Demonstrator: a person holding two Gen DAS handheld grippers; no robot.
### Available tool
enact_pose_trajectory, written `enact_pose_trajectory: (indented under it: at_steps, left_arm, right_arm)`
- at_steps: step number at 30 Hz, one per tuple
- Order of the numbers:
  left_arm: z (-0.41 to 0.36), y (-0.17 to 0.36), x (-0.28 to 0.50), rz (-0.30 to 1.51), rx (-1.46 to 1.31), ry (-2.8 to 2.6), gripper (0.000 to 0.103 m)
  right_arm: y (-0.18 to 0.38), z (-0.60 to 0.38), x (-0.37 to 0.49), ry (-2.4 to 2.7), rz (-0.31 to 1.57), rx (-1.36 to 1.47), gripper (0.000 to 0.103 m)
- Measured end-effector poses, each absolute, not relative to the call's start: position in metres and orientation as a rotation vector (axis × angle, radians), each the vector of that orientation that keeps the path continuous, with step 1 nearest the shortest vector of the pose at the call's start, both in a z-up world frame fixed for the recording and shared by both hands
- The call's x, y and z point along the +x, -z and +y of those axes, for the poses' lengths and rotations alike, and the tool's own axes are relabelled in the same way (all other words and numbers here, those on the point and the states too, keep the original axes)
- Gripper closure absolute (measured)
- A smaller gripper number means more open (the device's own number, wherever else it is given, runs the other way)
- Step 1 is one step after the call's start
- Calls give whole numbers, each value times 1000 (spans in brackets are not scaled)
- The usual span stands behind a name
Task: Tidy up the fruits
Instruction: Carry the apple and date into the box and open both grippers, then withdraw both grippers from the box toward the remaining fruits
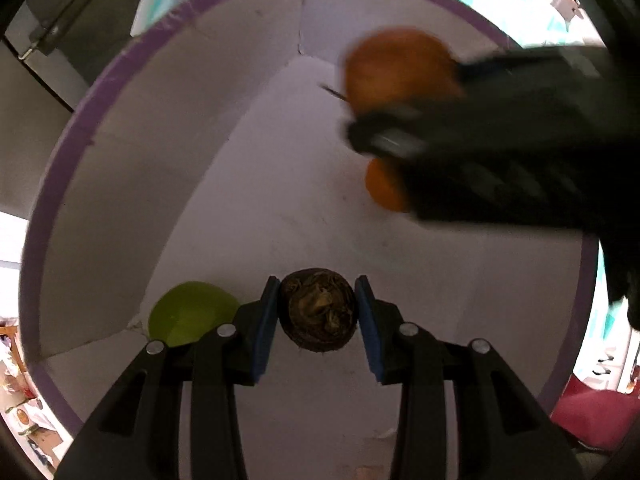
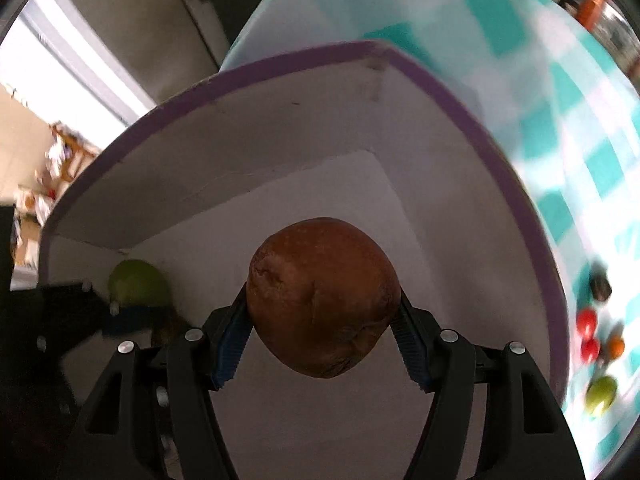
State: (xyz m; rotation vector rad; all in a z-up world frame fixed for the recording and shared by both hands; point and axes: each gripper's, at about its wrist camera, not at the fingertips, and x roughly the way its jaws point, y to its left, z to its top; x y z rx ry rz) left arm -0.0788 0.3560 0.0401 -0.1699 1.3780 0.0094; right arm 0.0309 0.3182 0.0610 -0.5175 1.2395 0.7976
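Hanging over a white box with a purple rim [image 1: 120, 68], both grippers point down into it. In the left wrist view, the left gripper [image 1: 318, 312] sits at the lower middle, its blue pads [image 1: 267, 320] narrowly set against a small dark, wrinkled fruit [image 1: 318, 310]; what kind of fruit it is cannot be made out. A green fruit [image 1: 188, 312] lies on the box floor at the lower left, partly hidden behind the gripper's finger. At the upper right, the right gripper [image 1: 404, 92] shows as a dark blur cut off by the frame edge, clamped on a brown-orange fruit [image 1: 396, 66]. Just below it, an orange fruit [image 1: 384, 188] peeks out from under the blurred black body, more than half covered.

In the right wrist view, that same brown fruit [image 2: 323, 296] fills the centre, pressed between the half-spread jaws of the right gripper [image 2: 323, 330]. The green fruit [image 2: 138, 284] rests in the box corner at the left, beside the smeared black shape of the left gripper [image 2: 132, 318]. Outside the box [image 2: 516, 184], on a teal-checked cloth [image 2: 560, 128] at the right edge, several small fruits [image 2: 588, 336] lie blurred: red, orange, green and one dark.
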Motion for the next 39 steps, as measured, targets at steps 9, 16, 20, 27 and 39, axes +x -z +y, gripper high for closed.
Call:
enact_pose_trajectory:
  at_steps: [9,16,20,27,39]
  left_arm:
    - [363,-35,-79,1406,-232,27,56]
    - [368,-38,-75,1404,-263,18,30]
    - [367,-41,-73,1386,-258,-5,24]
    - [364,-69,-85,1264,-228,-111,21]
    - [267,-203,-149,698,-303,-363,2]
  right_arm:
    - [-21,343,57,-777,1329,-549,39]
    - [-15,332,57,-729,1348,-512,38]
    - [-40,320,50,-752,1303,-417,28]
    - [-108,285,31,-849,1154,-276,26]
    - [-214,62,-41,-853,804,-125,16]
